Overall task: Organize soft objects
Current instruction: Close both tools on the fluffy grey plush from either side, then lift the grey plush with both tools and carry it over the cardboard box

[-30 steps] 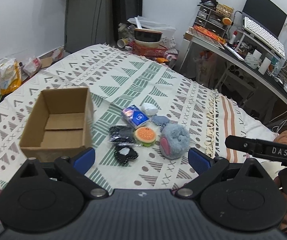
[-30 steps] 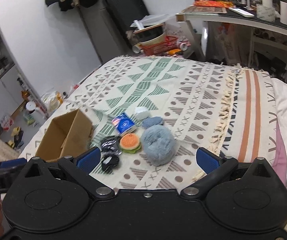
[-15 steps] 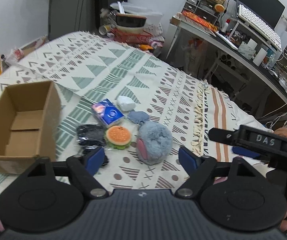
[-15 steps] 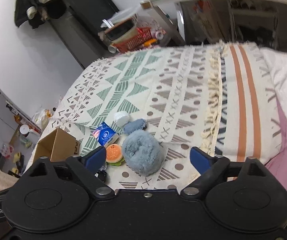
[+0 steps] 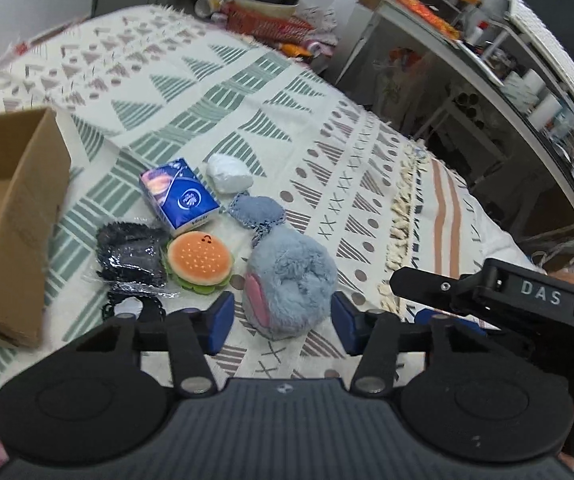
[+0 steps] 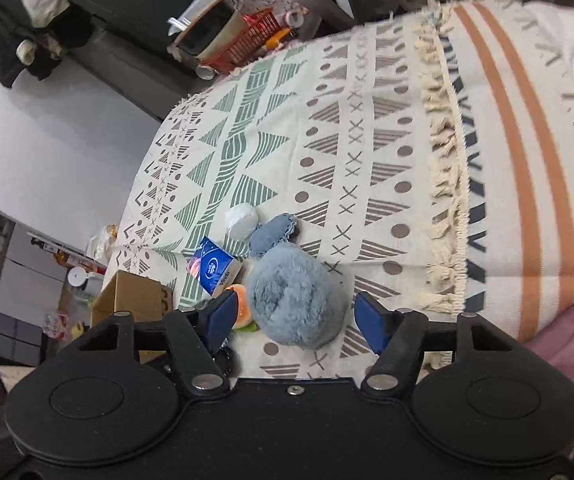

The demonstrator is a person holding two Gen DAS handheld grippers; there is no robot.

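Bed w/ patterned blanket [image 5: 223, 80] carries everything. Cardboard box [image 5: 15, 208] sits open-topped at left edge of left view, long axis running away from the camera; nothing seen inside. Fluffy blue plush [image 5: 291, 284] is biggest soft item, roundish, pink patch facing lower left in left view; it lies on blanket right of the burger toy [image 5: 199, 260], nearly touching. Left claw [image 5: 283, 320] released, jaws spread wide w/ plush's near end between them, pads not touching it. Right claw [image 6: 295, 316] also released, jaws either side of same plush [image 6: 295, 300], gaps visible both sides. Black lacy bundle in clear wrap [image 5: 131, 256] lies between box and burger. Blue tissue pack [image 5: 179, 196] behind burger, long axis diagonal, pointing far-left to near-right. Blue knit pad [image 5: 257, 210] just behind plush; white wad [image 5: 227, 172] behind that, beside tissue pack.
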